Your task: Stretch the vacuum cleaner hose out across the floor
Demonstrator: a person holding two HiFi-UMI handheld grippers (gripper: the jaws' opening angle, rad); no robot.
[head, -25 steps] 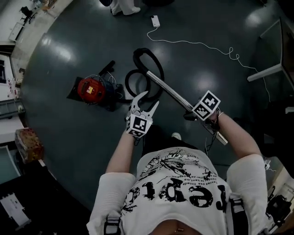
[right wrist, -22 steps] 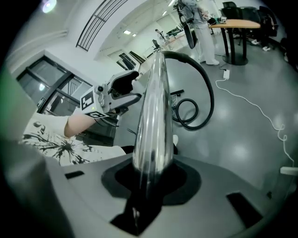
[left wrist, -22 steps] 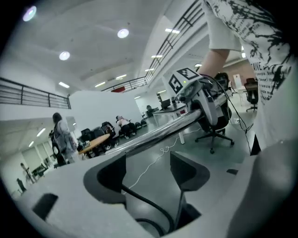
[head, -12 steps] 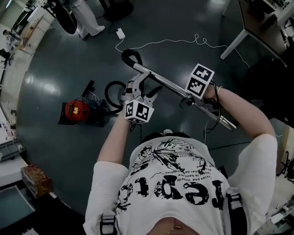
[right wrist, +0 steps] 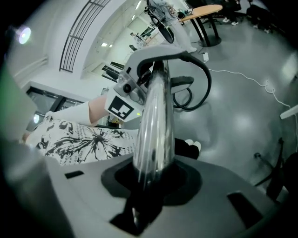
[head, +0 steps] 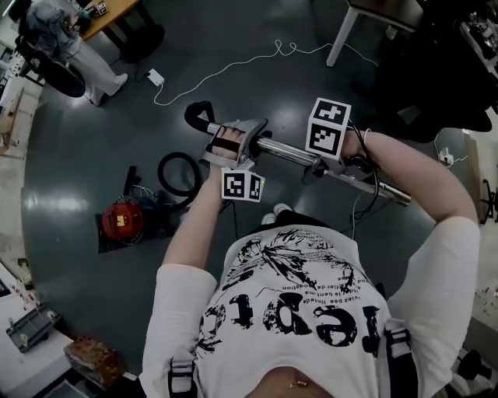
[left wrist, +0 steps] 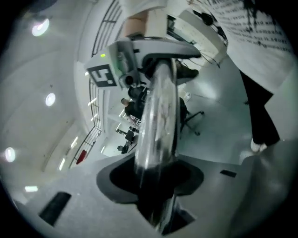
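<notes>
The chrome wand tube (head: 292,153) hangs level in front of me, held above the floor. My left gripper (head: 232,138) is shut on the tube near its black curved handle (head: 196,115); its jaws have just been closing around it. My right gripper (head: 317,168) is shut on the same tube further right, under its marker cube. The black hose (head: 173,175) loops down from the handle to the red vacuum cleaner (head: 123,221) on the floor. In the left gripper view the tube (left wrist: 156,135) runs between the jaws. In the right gripper view the tube (right wrist: 152,125) does too, with the hose (right wrist: 198,88) behind.
A white cable (head: 233,66) with a power adapter (head: 154,76) snakes over the dark floor at the top. A white table leg (head: 341,37) stands at top right. A person (head: 78,54) is beside a wooden table (head: 109,17) at top left. A box (head: 95,359) lies at bottom left.
The left gripper, open beside the tube a second ago, has reached the tube and shut on it. Both grippers have lifted the tube and brought it more level.
</notes>
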